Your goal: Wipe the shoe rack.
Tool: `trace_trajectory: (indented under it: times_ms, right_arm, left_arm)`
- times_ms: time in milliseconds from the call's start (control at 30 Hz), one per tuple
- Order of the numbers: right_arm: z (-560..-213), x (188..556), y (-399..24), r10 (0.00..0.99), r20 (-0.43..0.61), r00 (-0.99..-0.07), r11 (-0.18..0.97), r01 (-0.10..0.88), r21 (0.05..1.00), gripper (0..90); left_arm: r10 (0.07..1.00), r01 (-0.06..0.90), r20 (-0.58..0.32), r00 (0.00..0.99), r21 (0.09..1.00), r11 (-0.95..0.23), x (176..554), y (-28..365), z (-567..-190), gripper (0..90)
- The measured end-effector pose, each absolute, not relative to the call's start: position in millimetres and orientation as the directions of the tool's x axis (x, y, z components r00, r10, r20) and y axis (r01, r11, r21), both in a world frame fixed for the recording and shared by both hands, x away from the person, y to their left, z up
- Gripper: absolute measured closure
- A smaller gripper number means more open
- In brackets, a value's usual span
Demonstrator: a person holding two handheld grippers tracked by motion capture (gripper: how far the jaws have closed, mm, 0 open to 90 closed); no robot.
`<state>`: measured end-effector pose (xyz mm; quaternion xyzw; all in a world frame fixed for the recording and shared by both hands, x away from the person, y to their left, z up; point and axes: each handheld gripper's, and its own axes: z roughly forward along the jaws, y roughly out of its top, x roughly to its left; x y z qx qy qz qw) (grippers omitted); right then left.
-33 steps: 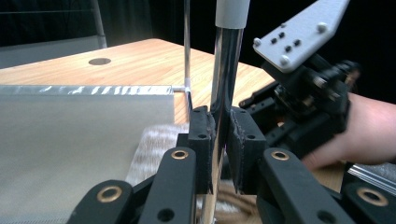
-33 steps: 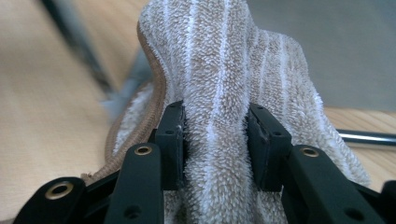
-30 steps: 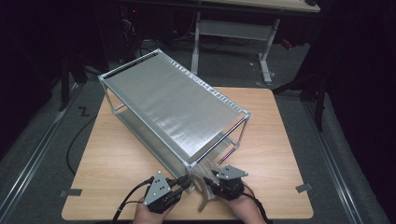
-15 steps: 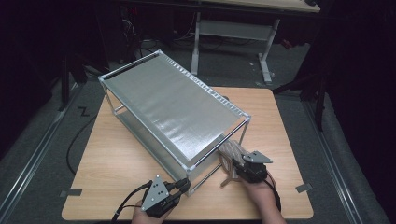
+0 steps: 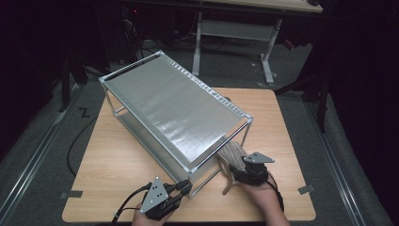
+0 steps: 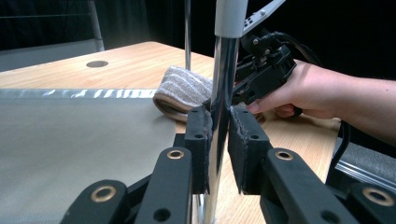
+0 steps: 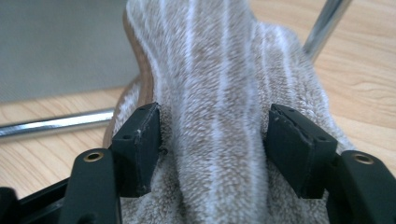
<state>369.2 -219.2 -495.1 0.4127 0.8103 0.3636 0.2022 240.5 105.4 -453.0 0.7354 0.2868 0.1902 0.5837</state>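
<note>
Towel partly covered in the high view by the right tool and, at 11 o'clock, by the rack's top shelf. In the right gripper view, cut off at 12 and 6 o'clock. Rack post hidden between the left tool's pads, its foot out of frame at 6 o'clock. Lower shelf mostly hidden.

You get a brightly lit worktop against a near-black room. Glare streaks the rack's chrome post and silvery shelf. Your nearest tongs blur softly; the striped towel stays sharp up close.
</note>
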Motion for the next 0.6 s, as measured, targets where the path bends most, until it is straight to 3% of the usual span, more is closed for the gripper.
trace_trajectory:
  times_ms: [67, 167, 267, 600]
  right_arm:
    - [-497.2, 370.3, -217.5, 0.814, -0.033, -0.580, 0.405, 0.526, 0.748, 42.5]
    - [-497.4, 368.9, -215.6, 0.794, -0.038, -0.606, 0.427, 0.513, 0.745, 58.5]
    - [-497.7, 366.3, -214.9, 0.774, -0.056, -0.631, 0.451, 0.487, 0.748, 65.8]
    - [-493.7, 354.6, -212.3, 0.767, -0.148, -0.624, 0.478, 0.401, 0.782, 69.2]
  left_arm:
    - [0.643, 0.204, -0.060, 0.763, 0.967, -0.151, 241.0, 105.4, -453.6, 77.7]
    - [0.646, 0.196, -0.055, 0.761, 0.969, -0.149, 240.1, 104.4, -453.0, 78.1]
    - [0.648, 0.192, -0.050, 0.760, 0.970, -0.151, 239.3, 103.4, -453.5, 79.6]
    - [0.649, 0.197, -0.058, 0.758, 0.970, -0.144, 238.9, 101.6, -454.3, 76.6]
